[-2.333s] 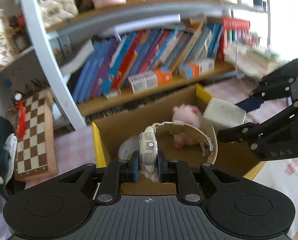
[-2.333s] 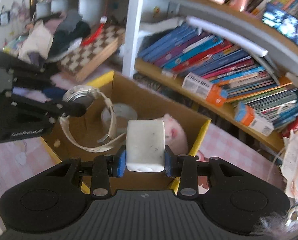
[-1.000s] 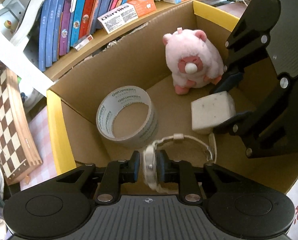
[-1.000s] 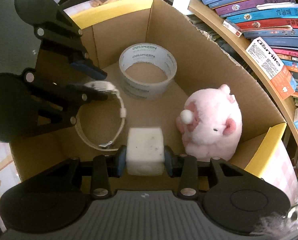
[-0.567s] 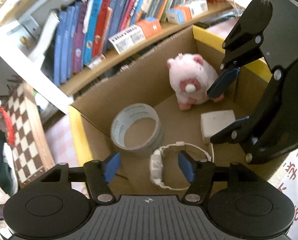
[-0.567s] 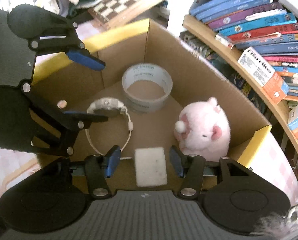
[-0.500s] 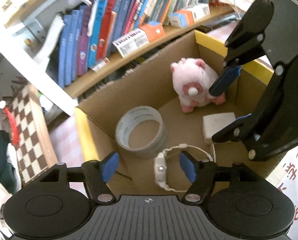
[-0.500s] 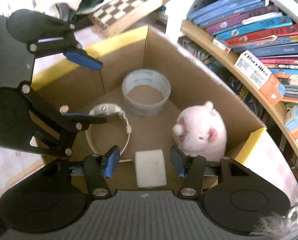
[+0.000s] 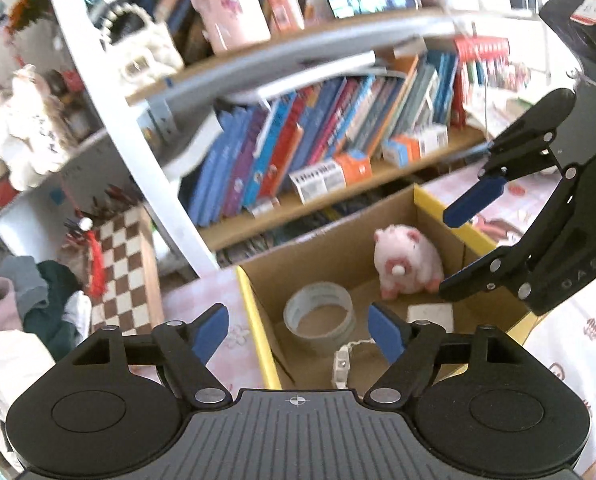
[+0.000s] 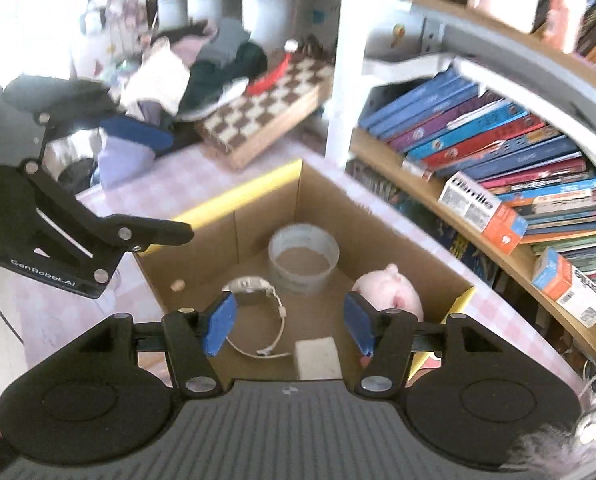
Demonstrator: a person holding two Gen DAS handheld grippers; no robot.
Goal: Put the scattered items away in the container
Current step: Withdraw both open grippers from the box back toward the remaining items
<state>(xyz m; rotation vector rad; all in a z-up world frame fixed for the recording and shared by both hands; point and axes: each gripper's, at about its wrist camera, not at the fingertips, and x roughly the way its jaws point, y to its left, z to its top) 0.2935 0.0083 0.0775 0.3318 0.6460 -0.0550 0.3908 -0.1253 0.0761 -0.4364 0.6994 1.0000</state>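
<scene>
Container: cardboard box [image 10: 266,200], yellow-edged, on the pink-checked counter [image 10: 202,168]. Held inside: tape roll [image 10: 303,258] at 12 o'clock, watch [image 10: 254,312] at 9, white block [image 10: 317,357] at 6, pink plush [image 10: 386,292] at 3. Left hand-held gripper [image 9: 298,330] and right hand-held gripper [image 10: 289,326]: both spread wide, empty, above the box. Advised: clearance over the rim is kept; remaining strays are sought.

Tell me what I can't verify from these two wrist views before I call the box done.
- Watch: left wrist view, the left gripper body cuts off its strap; dial unreadable.
- White block: right wrist view, near edge hidden behind the right gripper body.
- Plush pig: right wrist view, partly behind a finger pad.
- Cardboard box: near wall out of view in both.
- Shelf items: motion-blurred.
</scene>
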